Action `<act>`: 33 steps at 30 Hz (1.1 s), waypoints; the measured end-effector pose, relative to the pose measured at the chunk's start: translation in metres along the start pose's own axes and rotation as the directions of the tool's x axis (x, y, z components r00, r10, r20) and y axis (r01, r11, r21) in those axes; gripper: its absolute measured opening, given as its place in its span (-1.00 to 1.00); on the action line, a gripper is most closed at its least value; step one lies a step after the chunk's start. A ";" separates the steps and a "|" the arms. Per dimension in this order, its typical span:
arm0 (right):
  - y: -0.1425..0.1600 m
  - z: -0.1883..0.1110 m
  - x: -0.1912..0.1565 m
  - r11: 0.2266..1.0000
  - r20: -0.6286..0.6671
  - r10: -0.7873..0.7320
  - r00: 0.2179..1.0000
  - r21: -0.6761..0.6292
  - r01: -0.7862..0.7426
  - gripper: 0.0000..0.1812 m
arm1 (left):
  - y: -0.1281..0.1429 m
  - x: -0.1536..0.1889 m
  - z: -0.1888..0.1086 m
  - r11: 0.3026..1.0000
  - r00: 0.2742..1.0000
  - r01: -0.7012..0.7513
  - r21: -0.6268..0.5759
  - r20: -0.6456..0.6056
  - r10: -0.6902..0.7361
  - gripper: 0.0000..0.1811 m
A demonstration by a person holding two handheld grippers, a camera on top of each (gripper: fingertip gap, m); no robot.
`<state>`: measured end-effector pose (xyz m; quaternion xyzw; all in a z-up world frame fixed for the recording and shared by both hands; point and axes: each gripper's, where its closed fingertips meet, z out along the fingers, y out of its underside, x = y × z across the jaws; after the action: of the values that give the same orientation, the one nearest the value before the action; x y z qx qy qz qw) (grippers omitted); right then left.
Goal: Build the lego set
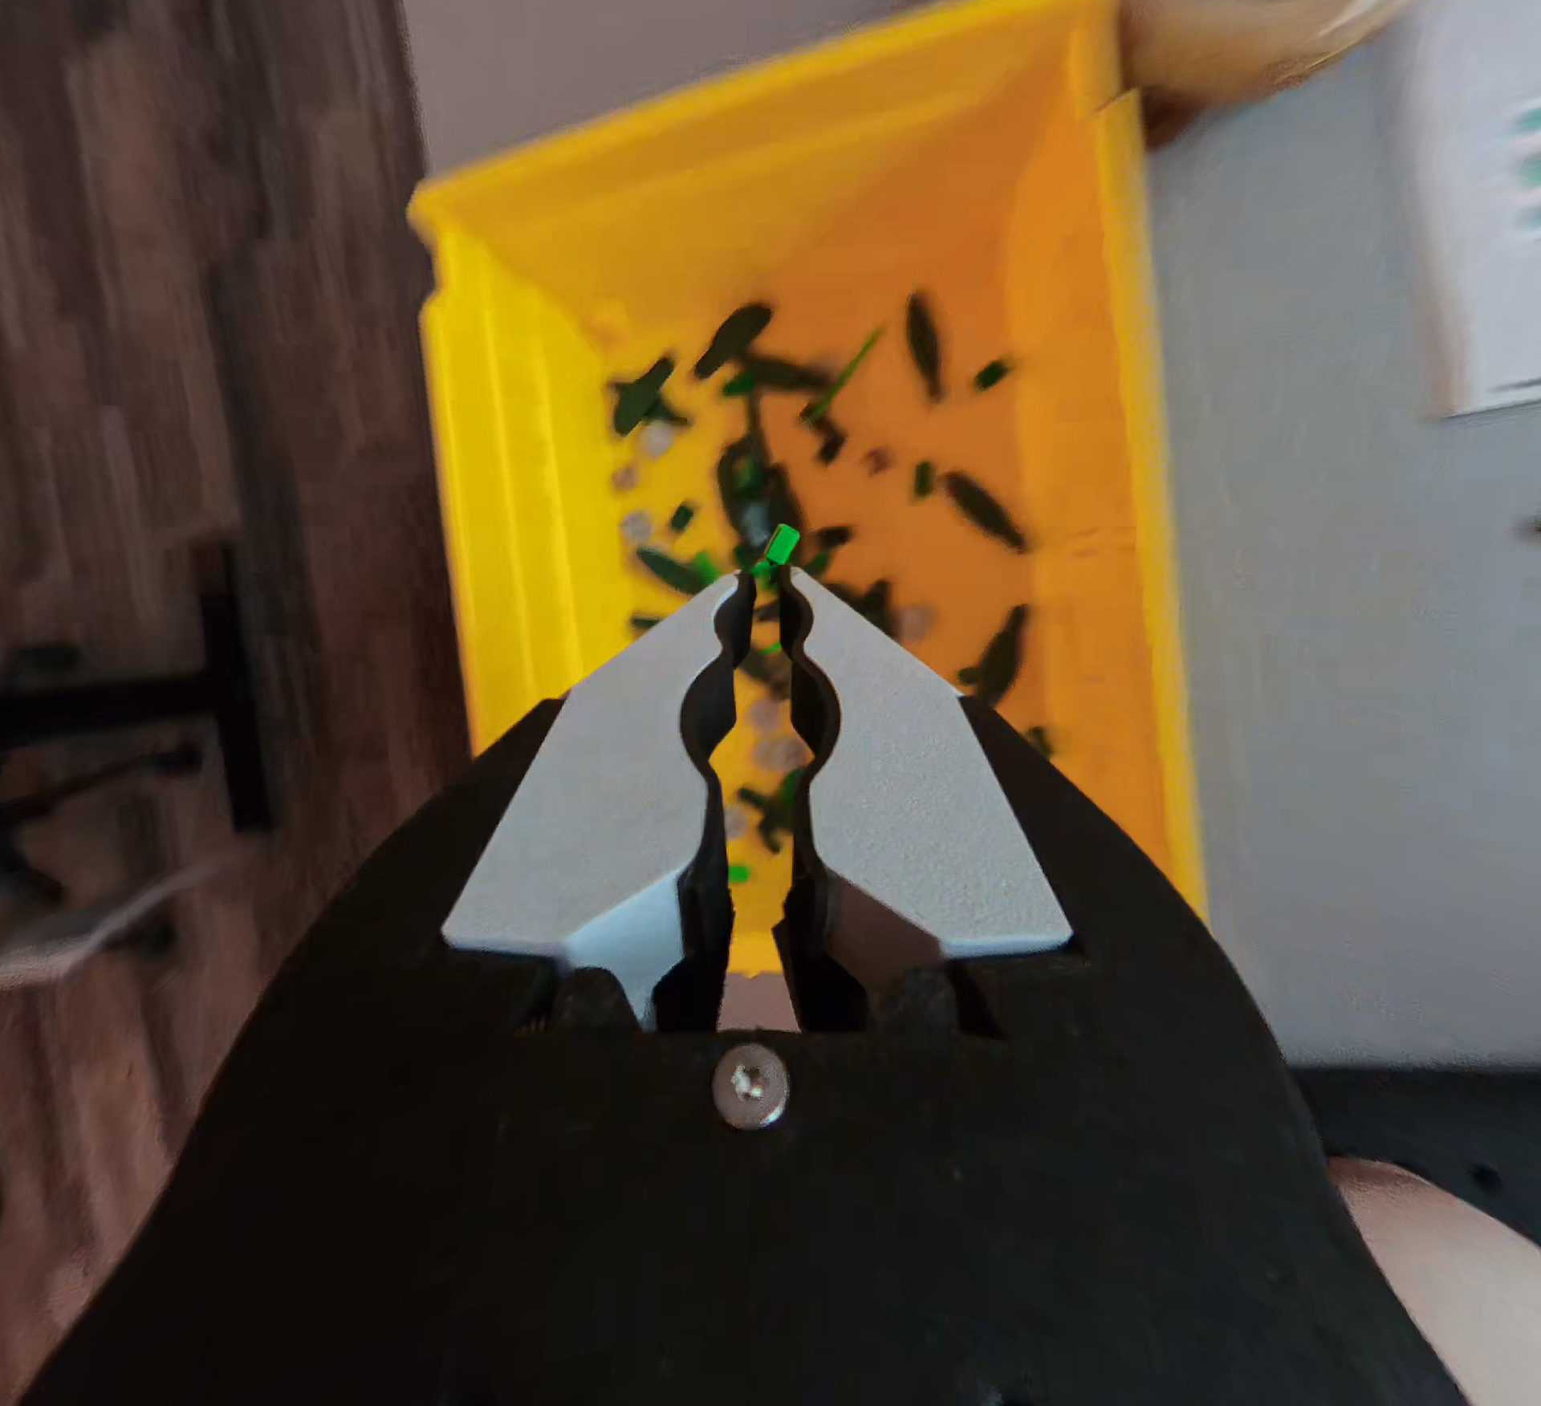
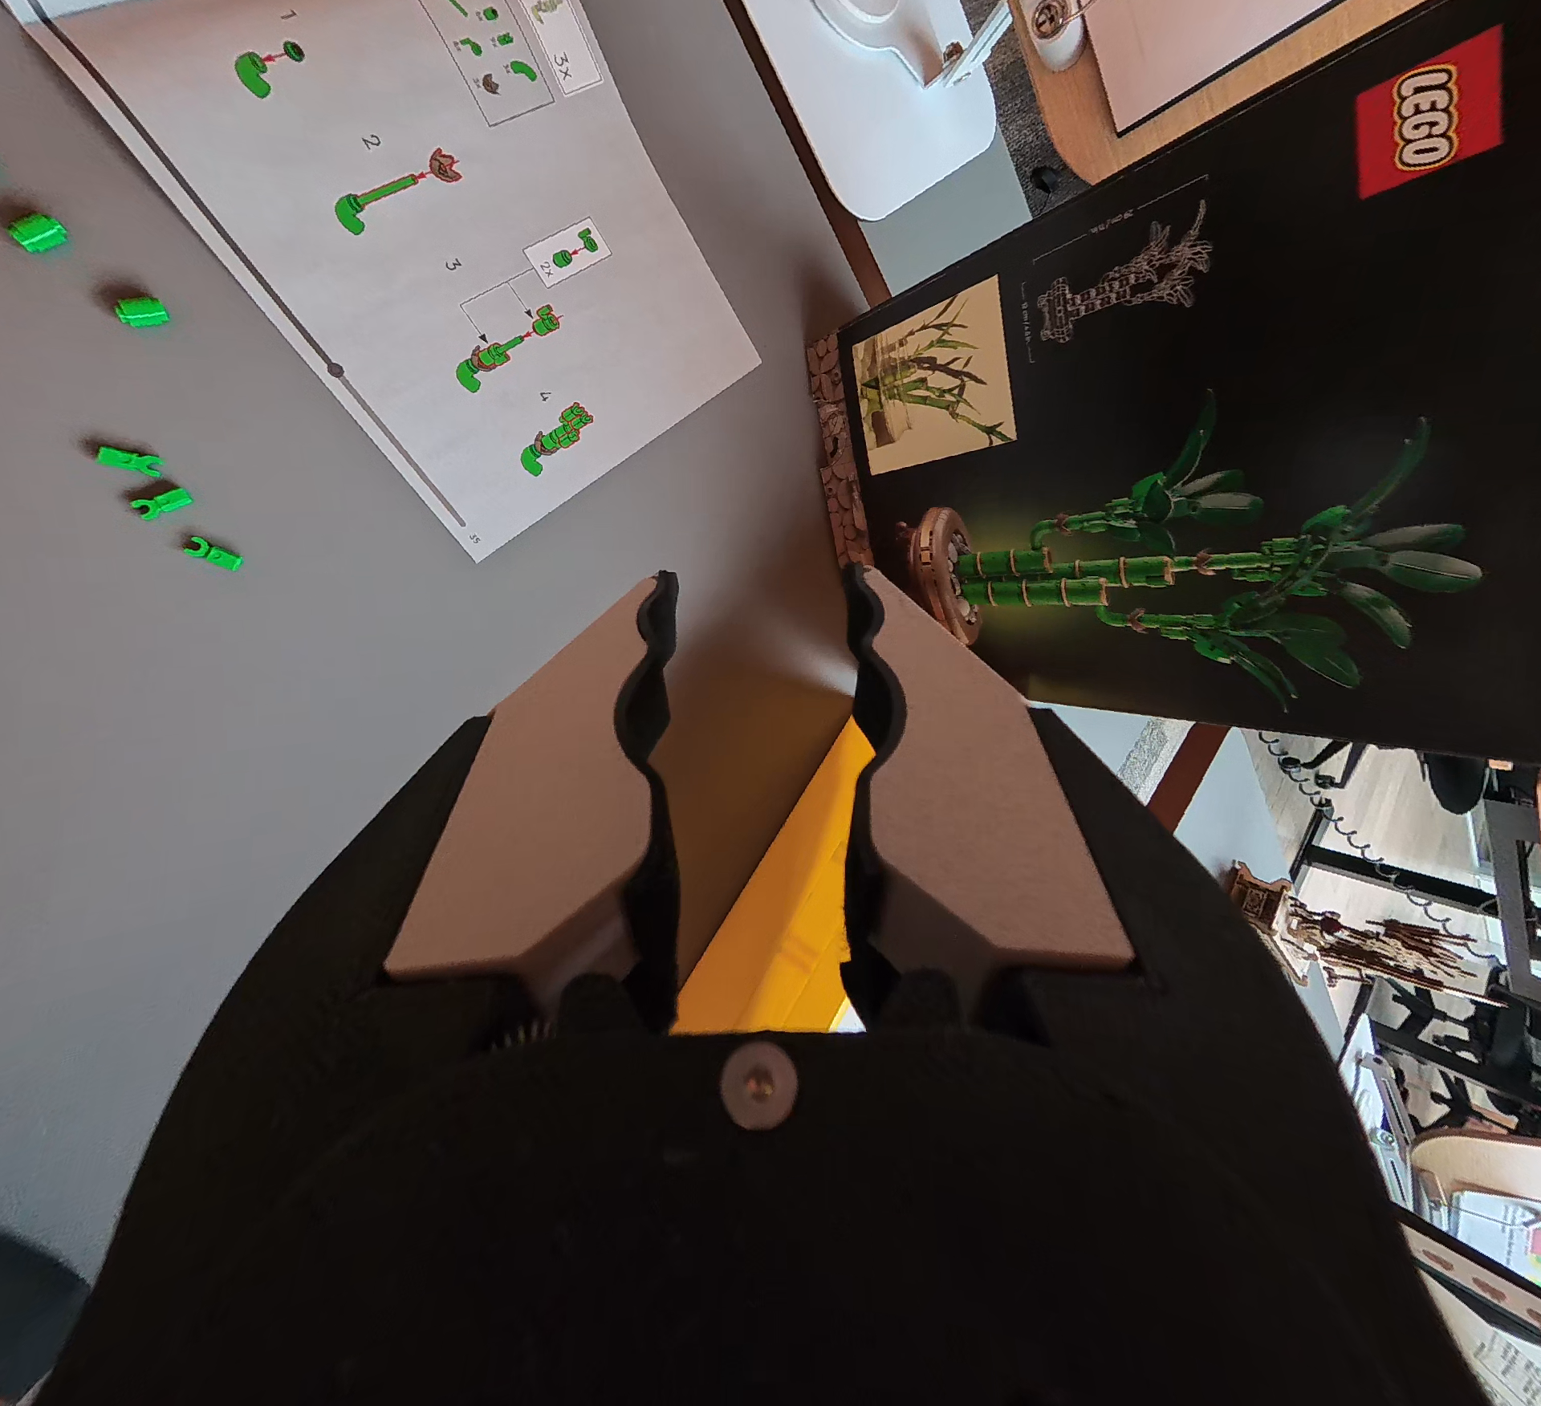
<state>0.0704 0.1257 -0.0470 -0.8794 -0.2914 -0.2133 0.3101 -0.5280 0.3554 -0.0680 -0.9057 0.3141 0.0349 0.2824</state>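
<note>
The left hand-held gripper is nearly pinched together and grips a tiny bright green piece by its very end; it hangs over the yellow bin, which has lots of dark green leaves and small grey bits lying loose in its bottom; that picture is smeared, so I think the gripper is moving fast; the piece sticks out past the tips, so the hold looks thin; a good way is to keep squeezing, lift slowly, and clear the bin wall before going sideways.

In the right view, five small green pieces lie in a loose row on the grey bench, well apart from each other; next to them the open booklet shows the little building steps; I think the new piece should go down near that row, flat on the bench, not dropped; the right hand-held gripper is wide apart and holds nothing, and a yellow bin edge shows under it; it can wait there, ready to help push pieces together; the black box with the plant picture stands on the far right.
</note>
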 end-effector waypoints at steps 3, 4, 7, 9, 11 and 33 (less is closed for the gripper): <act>0.000 -0.003 0.001 1.000 -0.005 -0.002 1.000 0.004 0.002 -0.56 | -0.048 0.082 -0.033 0.979 0.969 -0.130 0.155 -0.190 0.159 -0.96; 0.001 -0.004 0.002 1.000 -0.007 0.002 1.000 0.006 -0.002 -0.56 | -0.063 0.114 -0.042 0.960 0.940 -0.195 0.203 -0.239 0.241 -0.96; 0.005 -0.008 0.008 1.000 -0.017 0.023 1.000 0.016 -0.023 -0.56 | -0.095 0.221 -0.060 0.860 0.806 -0.386 0.335 -0.331 0.491 -0.96; 0.008 -0.011 0.012 0.999 -0.025 0.039 0.999 0.022 -0.038 -0.56 | -0.099 0.302 -0.066 0.792 0.674 -0.472 0.386 -0.422 0.607 -0.96; 0.011 -0.014 0.015 0.998 -0.031 0.052 0.998 0.031 -0.051 -0.55 | -0.092 0.378 -0.065 0.731 0.543 -0.540 0.417 -0.491 0.682 -0.96; 0.015 -0.023 0.023 0.994 -0.027 0.082 0.996 0.074 -0.079 -0.55 | -0.018 0.541 0.017 0.512 0.316 -0.803 0.304 -0.513 0.798 -0.91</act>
<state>0.0926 0.1093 -0.0245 -0.8752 -0.2586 -0.2030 0.3549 -0.0825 0.0787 -0.2036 -0.5915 0.7904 -0.1153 0.1098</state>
